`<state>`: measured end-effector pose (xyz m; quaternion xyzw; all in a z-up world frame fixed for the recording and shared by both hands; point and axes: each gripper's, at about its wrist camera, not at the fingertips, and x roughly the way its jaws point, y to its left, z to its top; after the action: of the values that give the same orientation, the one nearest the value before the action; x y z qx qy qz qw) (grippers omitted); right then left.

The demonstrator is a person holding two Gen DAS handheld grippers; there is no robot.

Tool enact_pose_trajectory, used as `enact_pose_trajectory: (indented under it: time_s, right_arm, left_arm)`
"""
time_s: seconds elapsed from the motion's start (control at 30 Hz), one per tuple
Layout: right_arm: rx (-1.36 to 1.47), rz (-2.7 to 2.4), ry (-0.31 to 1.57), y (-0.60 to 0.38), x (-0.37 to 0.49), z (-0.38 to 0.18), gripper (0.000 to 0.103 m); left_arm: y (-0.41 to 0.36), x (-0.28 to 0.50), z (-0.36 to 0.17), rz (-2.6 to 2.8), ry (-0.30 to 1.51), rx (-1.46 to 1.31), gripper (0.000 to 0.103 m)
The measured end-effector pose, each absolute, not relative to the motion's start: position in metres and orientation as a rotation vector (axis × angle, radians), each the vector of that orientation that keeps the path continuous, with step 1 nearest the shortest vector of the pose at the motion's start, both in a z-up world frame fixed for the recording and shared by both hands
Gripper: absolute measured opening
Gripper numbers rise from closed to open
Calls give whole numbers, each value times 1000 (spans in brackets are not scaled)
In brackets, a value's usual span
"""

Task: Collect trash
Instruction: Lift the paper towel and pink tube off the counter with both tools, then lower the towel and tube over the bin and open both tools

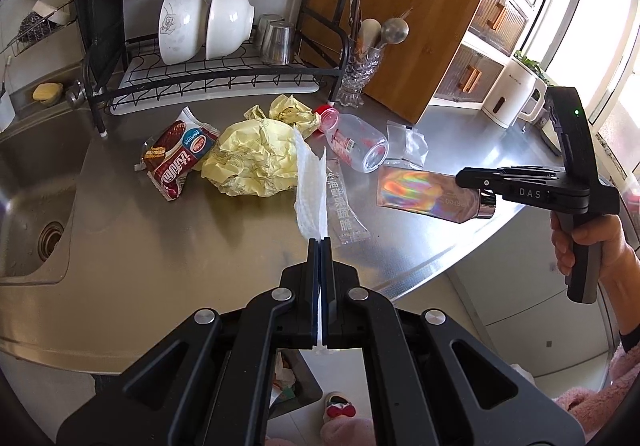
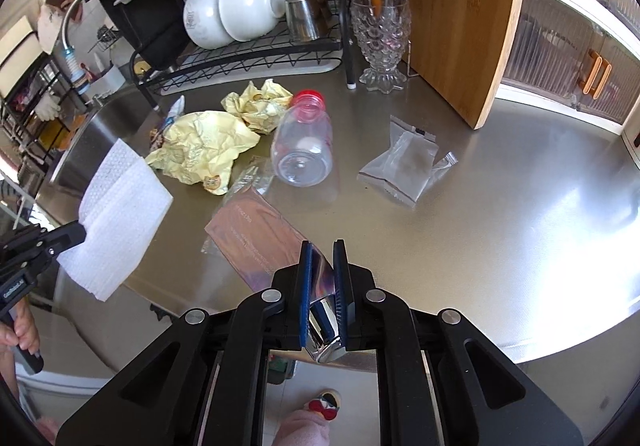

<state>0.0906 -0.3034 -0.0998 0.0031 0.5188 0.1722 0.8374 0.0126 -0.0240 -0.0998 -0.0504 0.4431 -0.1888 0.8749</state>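
Observation:
My left gripper is shut on a white paper towel, which stands up from its tips above the steel counter. The same white paper towel shows at the left in the right wrist view. My right gripper is shut on a shiny iridescent pouch, held just above the counter's front edge. The shiny pouch also appears in the left wrist view with the right gripper on its end. On the counter lie crumpled yellow wrappers, a red snack wrapper, a clear bottle with a red cap, a clear printed sleeve and a clear plastic packet.
A black dish rack with white bowls stands at the back. A glass utensil holder and a wooden cutting board are beside it. The sink lies to the left. A white kettle sits at the right. A bin is below the counter edge.

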Motion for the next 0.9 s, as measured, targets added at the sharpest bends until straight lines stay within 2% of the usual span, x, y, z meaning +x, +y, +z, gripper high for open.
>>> enact_pose_trajectory:
  time_s: [0.27,0.5,0.9]
  right_arm:
    - [17,470,1109,-255,45,-98,11]
    - [12,516,1160,-219,-5,-119,11]
    - [29,459,1326,-184,-67,-209,12]
  left_arm:
    - [-1,-31,-92,-383,946,-97,0]
    - [25,-81,-110,-354,1012,-95,0]
    - [46,-127,-214,-316,1224,-176,0]
